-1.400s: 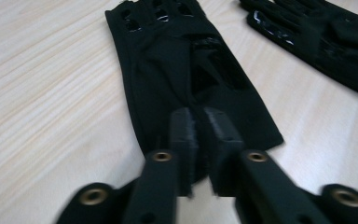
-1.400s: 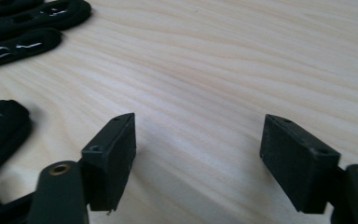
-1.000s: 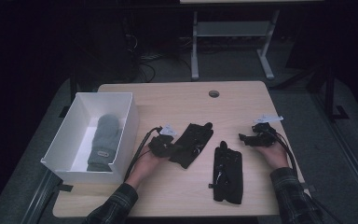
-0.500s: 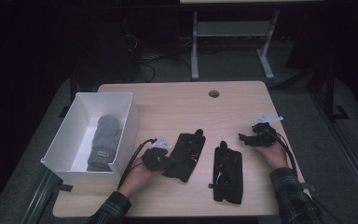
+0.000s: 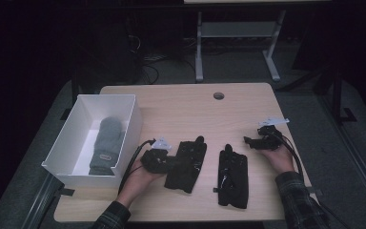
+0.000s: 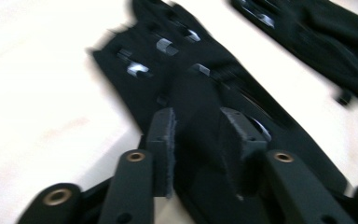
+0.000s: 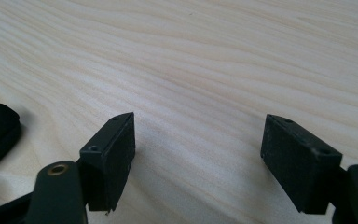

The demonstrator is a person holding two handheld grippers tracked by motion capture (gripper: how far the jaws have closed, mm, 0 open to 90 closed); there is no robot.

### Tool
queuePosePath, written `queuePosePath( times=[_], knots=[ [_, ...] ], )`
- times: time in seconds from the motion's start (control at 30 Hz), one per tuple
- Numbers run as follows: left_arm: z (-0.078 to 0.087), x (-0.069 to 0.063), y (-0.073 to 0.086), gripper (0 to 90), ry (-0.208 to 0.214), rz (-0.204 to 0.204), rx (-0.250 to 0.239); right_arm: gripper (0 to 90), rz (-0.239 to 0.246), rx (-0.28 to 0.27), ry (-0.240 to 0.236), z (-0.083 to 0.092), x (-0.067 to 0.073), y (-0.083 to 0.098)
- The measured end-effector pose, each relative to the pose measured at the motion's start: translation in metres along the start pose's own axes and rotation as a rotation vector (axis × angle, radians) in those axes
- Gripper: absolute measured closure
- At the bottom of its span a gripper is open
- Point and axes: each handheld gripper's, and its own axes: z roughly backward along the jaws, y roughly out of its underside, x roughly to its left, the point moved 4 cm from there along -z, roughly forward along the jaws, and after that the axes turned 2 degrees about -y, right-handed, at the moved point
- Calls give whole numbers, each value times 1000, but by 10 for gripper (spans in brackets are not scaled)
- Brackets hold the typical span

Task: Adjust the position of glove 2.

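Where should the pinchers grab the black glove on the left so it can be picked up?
Best guess: at the cuff end. The left black glove lies flat, fingers pointing away from the person, cuff nearest the left gripper. Coming low from that near-left side, the jaws can pinch a raised fold of cloth, as the left gripper view shows between the jaws, which have just been opening.

A box (image 5: 131, 119) stands at the table's (image 5: 181, 102) left, a mitten (image 5: 106, 143) in it. Two gloves (image 5: 187, 162) lie side by side right of the box.

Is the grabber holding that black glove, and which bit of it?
The left gripper has just been opening; a fold near the cuff of the left black glove sits between its jaws, grip uncertain. The right gripper is open, holding nothing.
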Motion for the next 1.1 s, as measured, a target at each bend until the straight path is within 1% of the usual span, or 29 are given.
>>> queuePosePath(
  times=[0.03,0.1,0.23,0.27,0.33,0.53,0.6,0.63,0.73,0.77,0.83,0.87,0.9,0.93,0.97,1.0,1.03,1.1],
  knots=[
    [-1,4,-3,622,-17,16,3,262,0,0,0,0,0,0],
    [-5,9,-6,605,-32,17,4,262,-2,0,1,0,0,0],
    [-14,18,-5,607,-28,45,7,262,-2,0,1,0,0,0],
    [-15,19,-5,607,-31,40,16,262,-2,0,1,0,0,0],
    [-20,22,-3,608,-39,47,23,262,-2,0,1,0,0,0],
    [-26,22,0,620,-56,37,46,262,-2,0,2,0,0,0],
    [-26,21,0,651,-48,37,44,262,-4,0,2,0,0,0],
    [-26,21,1,668,-46,27,49,262,-4,1,2,0,0,0],
    [-26,19,1,755,-23,36,43,262,-3,1,3,0,0,0],
    [-27,18,1,790,-14,37,35,259,-3,1,3,0,1,0],
    [-28,16,1,836,-10,30,22,242,2,3,-2,-1,1,-1],
    [-27,17,0,848,-12,20,30,243,4,3,-3,-1,1,-1],
    [-27,18,0,853,-11,24,36,246,6,5,-6,-1,1,0],
    [-27,17,-1,858,-5,46,32,260,4,8,-6,0,2,0],
    [-27,18,-1,861,-3,49,32,312,2,17,-11,2,2,0],
    [-26,19,-1,863,0,47,35,329,15,20,-19,3,2,-1],
    [-26,19,-1,865,4,51,37,352,2,36,-38,6,4,-1],
    [-23,20,0,867,10,57,45,414,4,61,-69,12,7,-1]
  ],
)
